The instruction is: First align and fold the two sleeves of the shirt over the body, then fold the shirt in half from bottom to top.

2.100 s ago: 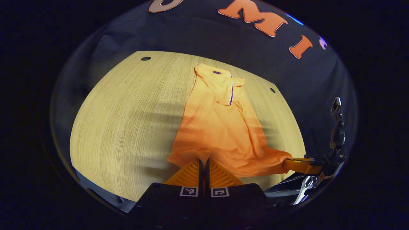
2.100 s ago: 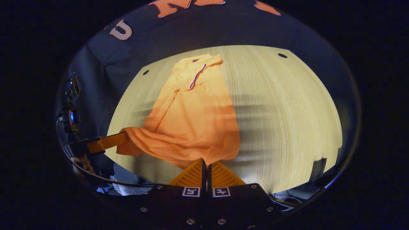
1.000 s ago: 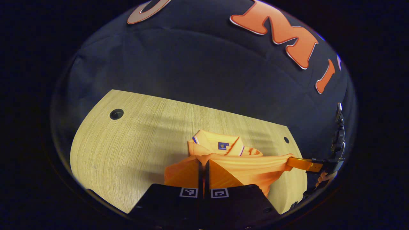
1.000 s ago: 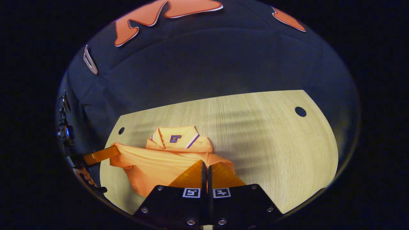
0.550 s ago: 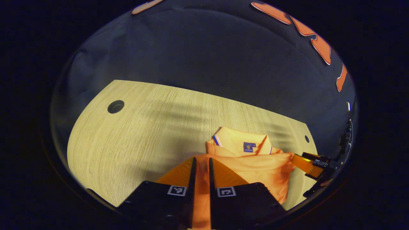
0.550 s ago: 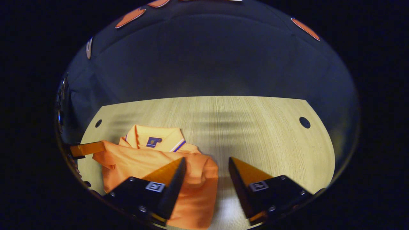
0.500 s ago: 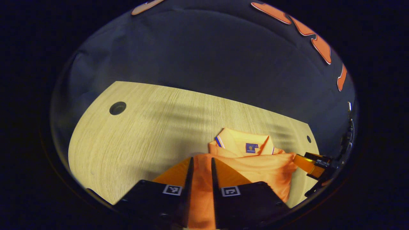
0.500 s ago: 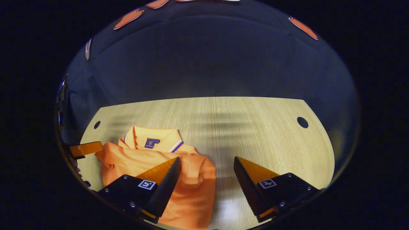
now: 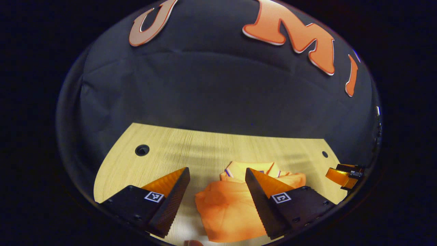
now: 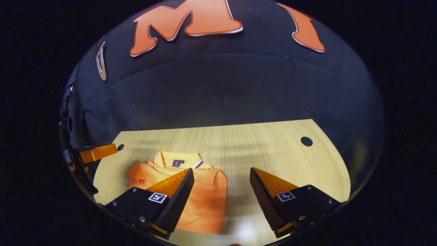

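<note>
Left gripper view: left gripper (image 9: 216, 177), fingers spread wide, holding nothing, raised over the near part of the pale wood-grain table (image 9: 164, 153); orange short-sleeved polo shirt with purple-trimmed collar (image 9: 228, 208) lying folded on the table below and between the fingers, hem brought up near the collar

Right gripper view: right gripper (image 10: 222, 177), fingers likewise spread and empty; shirt (image 10: 201, 201) lying flat to its left, partly behind the left finger

Step in hand, as judged: bottom-to-top fold laid down, sleeves tucked under; release made. Next move: withdrawal clear of the cloth, or a light smoothing of the bunched upper edge

Change from half a second ago: left fingers then nearly together around the cloth, now wide apart; both cameras tilted up and drawn back
</note>
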Motion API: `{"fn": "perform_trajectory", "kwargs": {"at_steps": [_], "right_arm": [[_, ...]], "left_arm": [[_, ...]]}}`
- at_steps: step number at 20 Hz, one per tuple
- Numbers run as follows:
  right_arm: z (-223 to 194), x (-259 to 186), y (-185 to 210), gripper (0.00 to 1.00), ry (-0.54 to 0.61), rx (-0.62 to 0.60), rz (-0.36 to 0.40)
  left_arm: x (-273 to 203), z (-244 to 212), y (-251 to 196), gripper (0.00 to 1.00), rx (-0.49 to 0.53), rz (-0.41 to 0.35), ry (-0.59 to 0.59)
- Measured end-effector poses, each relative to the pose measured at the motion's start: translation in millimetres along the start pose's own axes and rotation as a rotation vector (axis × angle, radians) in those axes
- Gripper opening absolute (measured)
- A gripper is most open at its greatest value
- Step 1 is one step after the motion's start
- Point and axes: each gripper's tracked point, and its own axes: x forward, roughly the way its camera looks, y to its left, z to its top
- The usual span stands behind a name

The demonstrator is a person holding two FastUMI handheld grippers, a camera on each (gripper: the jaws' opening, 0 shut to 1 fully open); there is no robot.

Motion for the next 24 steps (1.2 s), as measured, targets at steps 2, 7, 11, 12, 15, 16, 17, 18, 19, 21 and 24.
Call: {"fn": "perform_trajectory", "kwargs": {"at_steps": [2, 7, 11, 12, 15, 16, 17, 18, 19, 21, 24], "right_arm": [[19.2, -35.1, 0.3, 1.00, -0.069, -0.020, 0.015], [48.0, -124.2, -7.0, 0.99, -0.200, -0.022, 0.042], [50.5, -185.7, -18.2, 0.99, -0.276, -0.030, 0.039], [54.4, -200.4, -21.4, 0.99, -0.305, -0.029, 0.037], [63.8, -237.5, -27.1, 0.99, -0.407, -0.040, 0.031], [64.3, -248.2, -24.8, 0.99, -0.425, -0.036, 0.048], [64.9, -258.1, -21.4, 0.99, -0.440, -0.026, 0.065], [64.7, -269.1, -17.3, 0.99, -0.457, -0.017, 0.079], [65.7, -278.8, -16.0, 0.99, -0.483, -0.011, 0.092], [61.8, -294.8, -9.4, 0.98, -0.514, -0.002, 0.115], [53.5, -313.6, -7.1, 0.98, -0.549, -0.007, 0.102]], "left_arm": [[-32.2, 18.5, -8.1, 0.98, 0.031, 0.001, -0.056], [-115.3, 55.0, -34.3, 0.98, 0.076, -0.027, -0.175], [-192.7, 71.2, -61.1, 0.98, 0.106, -0.045, -0.271], [-210.0, 75.1, -71.0, 0.98, 0.116, -0.052, -0.303], [-267.7, 80.5, -93.8, 0.98, 0.106, -0.087, -0.407], [-283.7, 80.4, -97.4, 0.98, 0.097, -0.095, -0.438], [-299.5, 76.5, -100.1, 0.98, 0.091, -0.093, -0.463], [-314.3, 74.9, -98.7, 0.97, 0.088, -0.086, -0.491], [-327.2, 73.0, -97.5, 0.98, 0.087, -0.076, -0.517], [-349.5, 64.5, -99.4, 0.95, 0.068, -0.077, -0.576], [-368.1, 46.4, -93.5, 0.97, 0.041, -0.098, -0.567]]}}
